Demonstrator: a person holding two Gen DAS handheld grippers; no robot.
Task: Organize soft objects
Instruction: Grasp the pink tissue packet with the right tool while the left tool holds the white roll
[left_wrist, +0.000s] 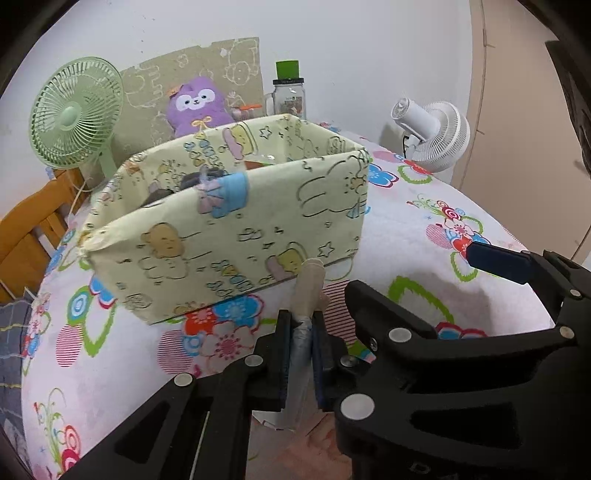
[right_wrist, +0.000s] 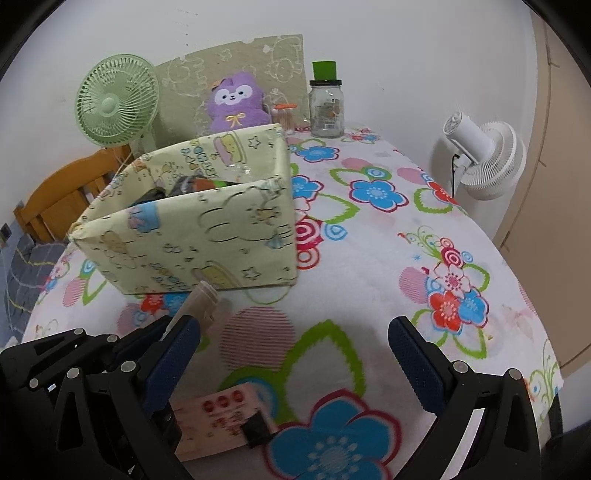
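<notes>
Left claw (left_wrist: 300, 354) is clamped on a beige rolled soft item (left_wrist: 308, 295), held just in front of the yellow fabric box (left_wrist: 229, 236) on the floral bench (left_wrist: 424, 236). Right claw (right_wrist: 295, 354) stands wide, empty, right of the box.

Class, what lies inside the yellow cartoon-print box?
Inside the box, dark bundled items and something with orange show above the rim. The near wall covers everything lower, so the contents stay unidentifiable.

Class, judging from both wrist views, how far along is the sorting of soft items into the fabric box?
Done: dark items already lie in the fabric box. In hand: the left gripper is shut on a flat packet. Left: the pink packet still on the tablecloth; the right gripper is open.
</notes>
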